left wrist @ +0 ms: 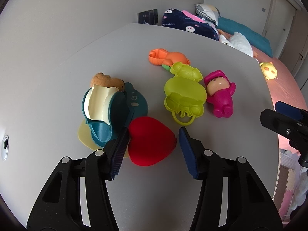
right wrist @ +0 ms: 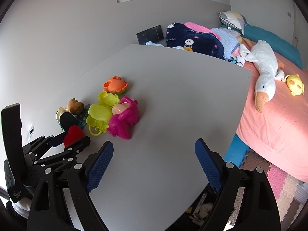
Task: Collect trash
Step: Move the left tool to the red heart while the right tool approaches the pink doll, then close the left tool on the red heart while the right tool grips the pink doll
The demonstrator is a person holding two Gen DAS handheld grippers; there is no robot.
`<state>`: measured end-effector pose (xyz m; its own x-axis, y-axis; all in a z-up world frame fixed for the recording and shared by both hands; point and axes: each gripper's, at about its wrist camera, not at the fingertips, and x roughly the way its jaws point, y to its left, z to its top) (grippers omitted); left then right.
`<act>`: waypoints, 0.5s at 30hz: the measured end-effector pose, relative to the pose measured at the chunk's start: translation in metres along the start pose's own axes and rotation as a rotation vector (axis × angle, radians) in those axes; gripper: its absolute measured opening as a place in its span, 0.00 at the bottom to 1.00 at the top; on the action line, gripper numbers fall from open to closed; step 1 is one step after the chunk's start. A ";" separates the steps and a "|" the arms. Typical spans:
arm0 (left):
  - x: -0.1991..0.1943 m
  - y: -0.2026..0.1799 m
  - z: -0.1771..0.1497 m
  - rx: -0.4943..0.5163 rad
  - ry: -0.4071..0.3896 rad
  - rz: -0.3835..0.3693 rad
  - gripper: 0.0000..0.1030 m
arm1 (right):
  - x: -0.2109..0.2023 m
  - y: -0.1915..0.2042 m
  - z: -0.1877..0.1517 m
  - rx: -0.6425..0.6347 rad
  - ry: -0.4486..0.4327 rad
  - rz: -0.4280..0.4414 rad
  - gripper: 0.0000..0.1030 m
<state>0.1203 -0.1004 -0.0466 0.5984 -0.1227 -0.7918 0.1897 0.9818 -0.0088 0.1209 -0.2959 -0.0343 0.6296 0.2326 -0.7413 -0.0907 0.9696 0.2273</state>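
A red heart-shaped plush (left wrist: 150, 141) lies on the grey table (left wrist: 173, 38), between the fingers of my open left gripper (left wrist: 154, 134). Left of it sits a teal toy (left wrist: 113, 115) with a cream piece and a brown plush (left wrist: 106, 79) behind. Further on lie a lime green toy (left wrist: 183, 94), a pink doll (left wrist: 221, 94) and an orange toy (left wrist: 167, 56). My right gripper (right wrist: 154, 152) is open and empty over bare table; the same toys show at its left: the heart (right wrist: 73, 134), the lime toy (right wrist: 99, 115), the pink doll (right wrist: 125, 117).
A bed with a pink sheet (right wrist: 279, 125) stands right of the table, holding a white goose plush (right wrist: 265, 73), a yellow plush (right wrist: 294, 84) and a navy blanket (right wrist: 192, 38). Foam mats (right wrist: 284, 182) cover the floor. A box of items (right wrist: 204, 207) sits under the table edge.
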 end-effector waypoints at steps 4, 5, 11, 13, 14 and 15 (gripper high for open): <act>0.002 0.004 0.003 0.011 -0.005 0.016 0.46 | 0.011 0.006 0.004 0.009 0.010 0.014 0.84; 0.003 0.005 0.004 0.011 -0.005 0.016 0.46 | 0.014 0.008 0.006 0.011 0.013 0.020 0.84; 0.003 0.015 0.006 0.002 -0.010 -0.011 0.46 | 0.032 0.017 0.019 0.023 0.018 0.012 0.84; 0.002 0.018 0.007 -0.004 -0.010 -0.020 0.46 | 0.039 0.019 0.023 0.027 0.031 0.008 0.83; 0.001 0.019 0.007 -0.008 -0.011 -0.021 0.46 | 0.042 0.019 0.024 0.029 0.039 0.012 0.81; 0.002 0.020 0.008 -0.012 -0.011 -0.024 0.46 | 0.045 0.020 0.025 0.032 0.046 0.013 0.80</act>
<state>0.1312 -0.0822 -0.0433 0.6021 -0.1477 -0.7846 0.1944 0.9803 -0.0353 0.1670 -0.2677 -0.0470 0.5927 0.2488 -0.7660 -0.0731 0.9638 0.2564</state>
